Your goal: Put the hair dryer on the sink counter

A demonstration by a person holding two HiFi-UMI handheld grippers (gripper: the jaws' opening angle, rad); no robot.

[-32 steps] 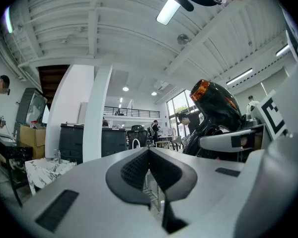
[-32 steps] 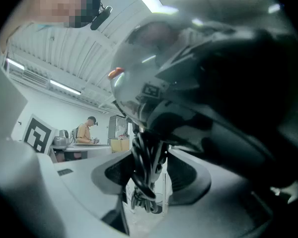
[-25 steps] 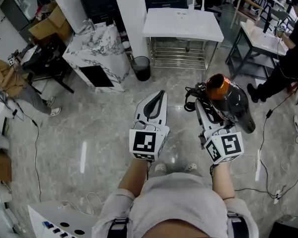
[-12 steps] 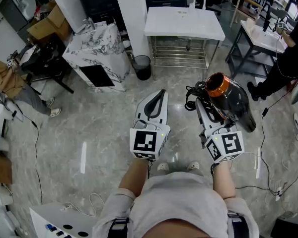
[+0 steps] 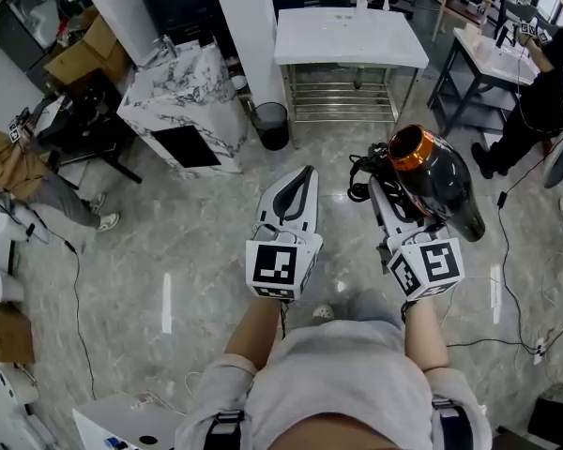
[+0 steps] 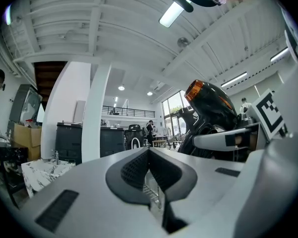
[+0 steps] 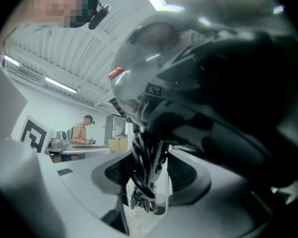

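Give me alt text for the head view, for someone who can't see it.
Seen from above, a person's right gripper holds a black hair dryer with an orange ring, cord bundled, over a grey marble floor. The left gripper beside it is shut and empty. A white sink counter stands ahead.
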